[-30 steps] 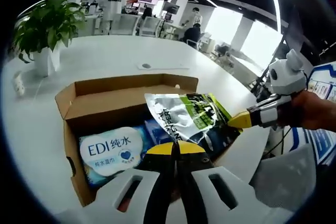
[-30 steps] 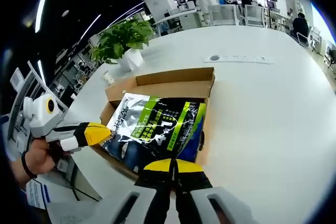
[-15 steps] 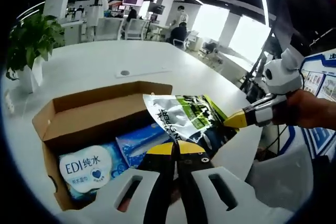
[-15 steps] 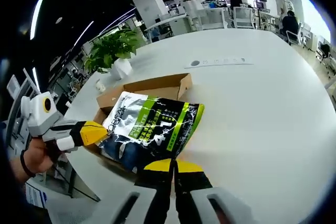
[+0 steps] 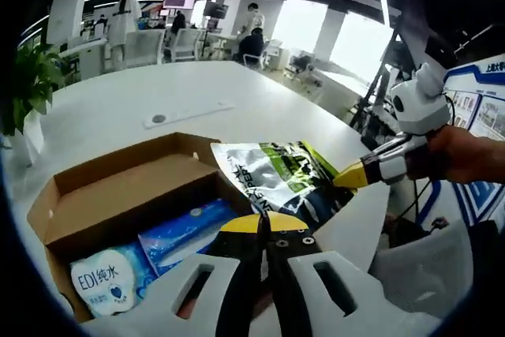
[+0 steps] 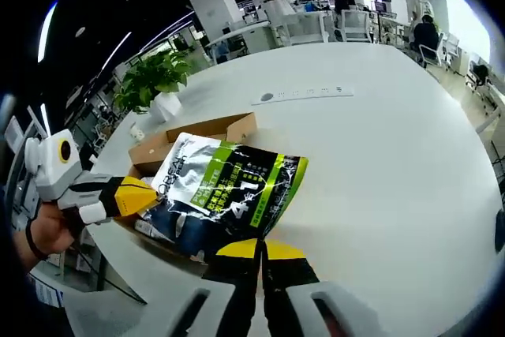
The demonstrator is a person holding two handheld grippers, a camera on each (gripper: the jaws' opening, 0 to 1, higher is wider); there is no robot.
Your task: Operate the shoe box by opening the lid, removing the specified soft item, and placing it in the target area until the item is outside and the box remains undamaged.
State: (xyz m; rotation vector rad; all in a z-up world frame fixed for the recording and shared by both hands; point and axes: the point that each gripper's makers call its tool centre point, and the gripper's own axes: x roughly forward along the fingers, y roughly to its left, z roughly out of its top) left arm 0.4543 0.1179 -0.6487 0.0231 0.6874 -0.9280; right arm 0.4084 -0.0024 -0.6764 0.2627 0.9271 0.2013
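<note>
A glossy silver, green and black foil pouch [image 6: 225,195] hangs stretched between two grippers above the open cardboard shoe box [image 5: 118,195], its long axis running from one to the other. The right gripper [image 6: 259,249] and left gripper [image 5: 264,222] each pinch an opposite edge, jaws together on the crinkled film. Bare white table [image 6: 379,155] lies just beyond the right gripper, the nearer to it; soft wipes packs [image 5: 142,254] rest in the box.

White hand-held gripper [image 5: 266,226] with yellow-and-black jaws

White table [image 6: 394,155]: open cardboard box [image 5: 118,195], potted plant [image 6: 154,88], flat strip [image 6: 304,94].
</note>
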